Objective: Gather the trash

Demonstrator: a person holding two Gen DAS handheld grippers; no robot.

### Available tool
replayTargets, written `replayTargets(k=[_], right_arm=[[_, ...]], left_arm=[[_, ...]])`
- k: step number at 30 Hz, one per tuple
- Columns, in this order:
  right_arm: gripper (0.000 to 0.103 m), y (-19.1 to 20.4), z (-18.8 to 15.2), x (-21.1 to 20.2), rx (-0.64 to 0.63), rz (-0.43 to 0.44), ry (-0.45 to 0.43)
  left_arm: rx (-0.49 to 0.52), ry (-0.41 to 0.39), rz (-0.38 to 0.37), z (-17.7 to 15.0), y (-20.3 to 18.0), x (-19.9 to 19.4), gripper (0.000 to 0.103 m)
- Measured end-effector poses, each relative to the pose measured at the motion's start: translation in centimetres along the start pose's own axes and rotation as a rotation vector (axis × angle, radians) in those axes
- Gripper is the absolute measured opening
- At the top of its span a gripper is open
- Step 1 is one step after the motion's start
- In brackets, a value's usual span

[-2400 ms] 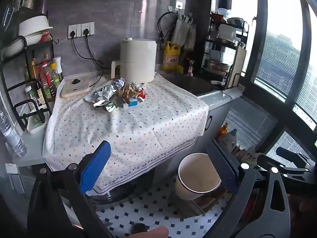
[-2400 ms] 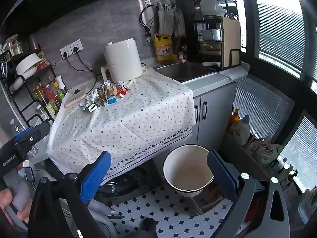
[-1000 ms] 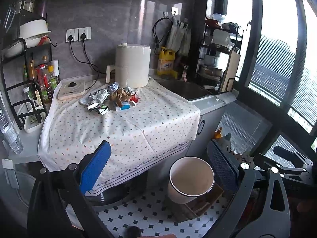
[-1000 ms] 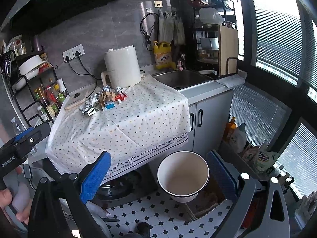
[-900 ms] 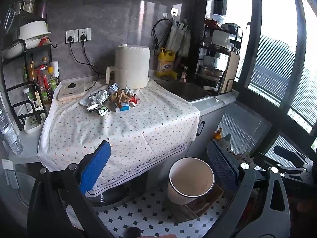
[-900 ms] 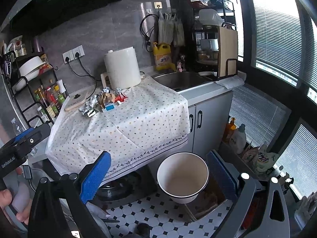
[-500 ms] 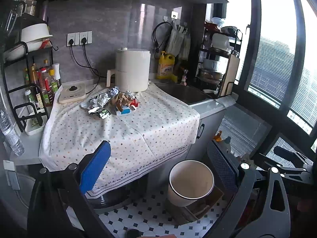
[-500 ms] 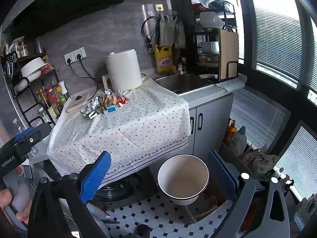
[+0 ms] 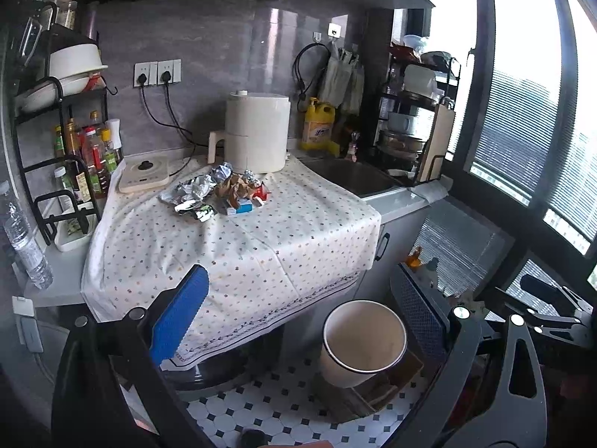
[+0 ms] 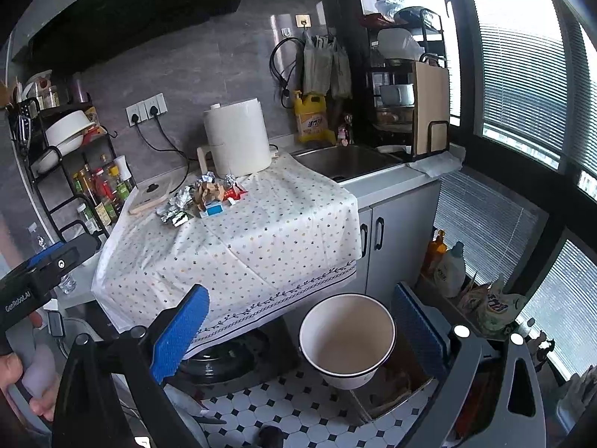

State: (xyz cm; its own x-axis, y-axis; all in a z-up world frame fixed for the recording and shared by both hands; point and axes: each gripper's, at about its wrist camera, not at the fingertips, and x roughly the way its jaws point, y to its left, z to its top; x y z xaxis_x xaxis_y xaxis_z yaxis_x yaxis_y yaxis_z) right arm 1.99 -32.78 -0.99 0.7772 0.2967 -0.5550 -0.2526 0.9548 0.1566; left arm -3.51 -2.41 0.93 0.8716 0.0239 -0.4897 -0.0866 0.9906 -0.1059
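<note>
A pile of trash (image 9: 220, 192), crumpled foil, brown paper and small red and blue boxes, lies on the dotted tablecloth (image 9: 238, 239) near its far edge; it also shows in the right wrist view (image 10: 203, 198). A white bin (image 9: 363, 341) stands empty on the floor below the table's front right corner, also in the right wrist view (image 10: 347, 338). My left gripper (image 9: 298, 313) is open and empty, held back from the table. My right gripper (image 10: 298, 324) is open and empty, above the bin.
A white kettle-like appliance (image 9: 257, 138) stands behind the trash. A bottle rack (image 9: 74, 156) is at the left, a sink (image 9: 350, 175) and dish rack (image 9: 418, 127) at the right. A cardboard box (image 10: 391, 388) sits under the bin. Bottles (image 10: 447, 265) stand by the window.
Both grippers have drawn back and risen a little, so the table and bin look smaller and lower. Both stay open. The trash has not moved.
</note>
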Motion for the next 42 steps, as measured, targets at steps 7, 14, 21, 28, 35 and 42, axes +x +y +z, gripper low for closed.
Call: replayTargets(k=[7, 14, 21, 28, 35, 42], right_arm=[[0.095, 0.0, -0.1, -0.3, -0.003, 0.010, 0.005], [0.095, 0.6, 0.0, 0.3, -0.014, 0.027, 0.018], [0.095, 2.1, 1.3, 3.6, -0.023, 0.035, 0.036], [0.095, 4.4, 4.1, 8.7, -0.050, 0.035, 0.059], [0.095, 6.9, 7.8, 14.7, -0.042, 0.081, 0.083], [0.090, 9.4, 10.8, 19.7, -0.079, 0.130, 0.089]], left_arm=[[-0.014, -0.013, 0.021, 0.0, 0.3, -1.4, 0.097], [-0.022, 0.001, 0.028, 0.4, 1.1, -0.8, 0.097], [-0.042, 0.025, 0.044, 1.1, 3.4, 2.2, 0.097], [-0.092, 0.020, 0.064, 2.9, 7.0, 6.2, 0.097], [-0.122, 0.029, 0.072, 5.2, 11.0, 11.2, 0.097], [-0.155, 0.056, 0.075, 7.1, 14.3, 16.4, 0.087]])
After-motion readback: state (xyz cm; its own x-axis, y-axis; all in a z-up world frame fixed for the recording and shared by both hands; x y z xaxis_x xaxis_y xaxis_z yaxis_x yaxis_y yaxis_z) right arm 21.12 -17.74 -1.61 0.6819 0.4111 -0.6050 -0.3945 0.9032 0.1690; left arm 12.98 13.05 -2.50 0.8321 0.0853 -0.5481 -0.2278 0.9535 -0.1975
